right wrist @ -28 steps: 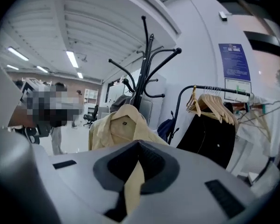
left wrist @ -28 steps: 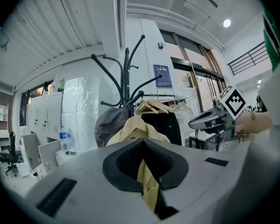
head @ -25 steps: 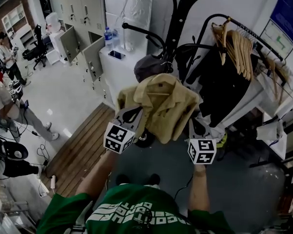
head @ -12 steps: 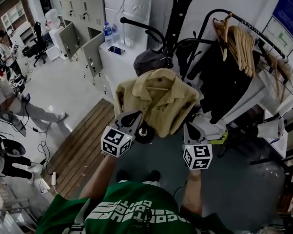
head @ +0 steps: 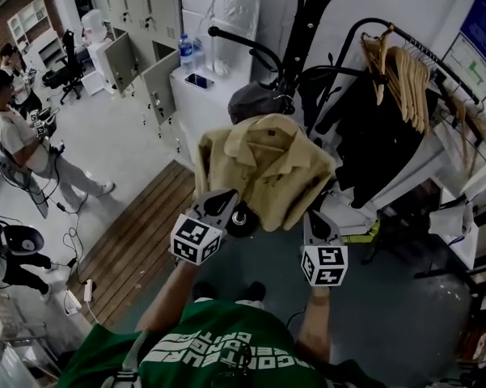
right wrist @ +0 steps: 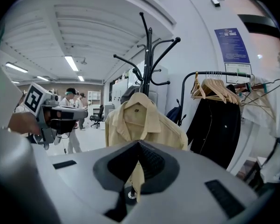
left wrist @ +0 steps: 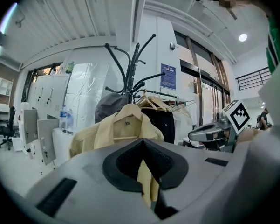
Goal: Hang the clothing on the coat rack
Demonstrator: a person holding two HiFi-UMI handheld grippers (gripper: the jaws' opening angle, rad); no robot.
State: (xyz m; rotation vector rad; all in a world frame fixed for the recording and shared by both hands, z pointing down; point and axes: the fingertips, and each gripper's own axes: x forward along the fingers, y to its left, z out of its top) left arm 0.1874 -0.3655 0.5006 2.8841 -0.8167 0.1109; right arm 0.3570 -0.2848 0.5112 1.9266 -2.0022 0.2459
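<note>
Two jaws are being pressed shut on the cloth of the yellow shirt (head: 265,168) by the left gripper (head: 217,203), and two more by the right gripper (head: 318,217). The shirt, on its hanger (left wrist: 129,109), is being held up just in front of the black coat rack (head: 306,31).

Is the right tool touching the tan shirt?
Touching. The right gripper view shows the right tool shut on the tan shirt, its fabric pinched between the pads.
</note>
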